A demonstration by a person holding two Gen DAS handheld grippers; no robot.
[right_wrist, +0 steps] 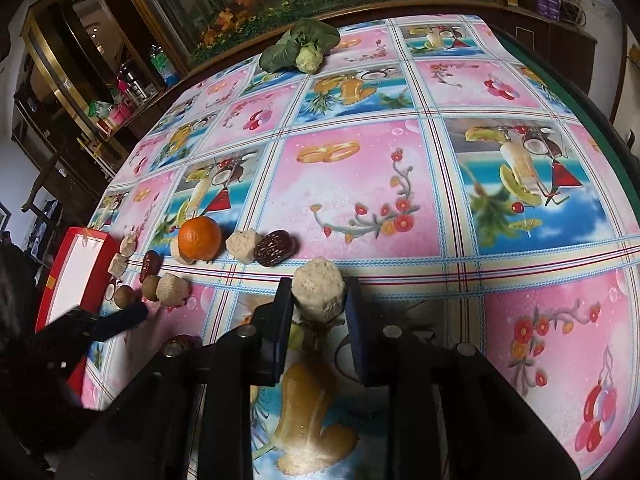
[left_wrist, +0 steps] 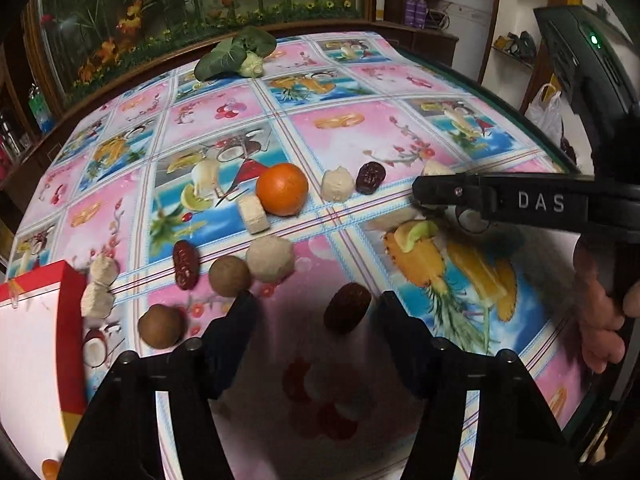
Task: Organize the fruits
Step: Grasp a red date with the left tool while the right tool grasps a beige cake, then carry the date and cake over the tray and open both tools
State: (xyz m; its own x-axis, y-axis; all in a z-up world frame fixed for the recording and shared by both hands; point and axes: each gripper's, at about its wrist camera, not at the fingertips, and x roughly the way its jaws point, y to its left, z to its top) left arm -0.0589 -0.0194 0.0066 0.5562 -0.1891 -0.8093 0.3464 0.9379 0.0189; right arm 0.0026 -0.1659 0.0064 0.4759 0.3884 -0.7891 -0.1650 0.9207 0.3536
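Right wrist view, centre: your right tongs [right_wrist: 319, 300] flank a pale chunk [right_wrist: 318, 293], contact unclear. Left tongs [left_wrist: 314, 308], released, straddle a date [left_wrist: 347, 307] for boxing.

1 orange [left_wrist: 282, 189], dark red dates [left_wrist: 346, 307], brown longans [left_wrist: 230, 276], beige chunks [right_wrist: 318, 294] scattered on tablecloth

Orange mandarin [left_wrist: 282, 189], dark red dates [left_wrist: 347, 307], possibly beige blocks [right_wrist: 318, 294], pink-blue fruit-print tablecloth [right_wrist: 352, 184].

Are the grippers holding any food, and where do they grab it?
The right gripper squeezes a beige cake by its two sides. The left gripper is open and holds nothing; a red date just lies between its fingers.
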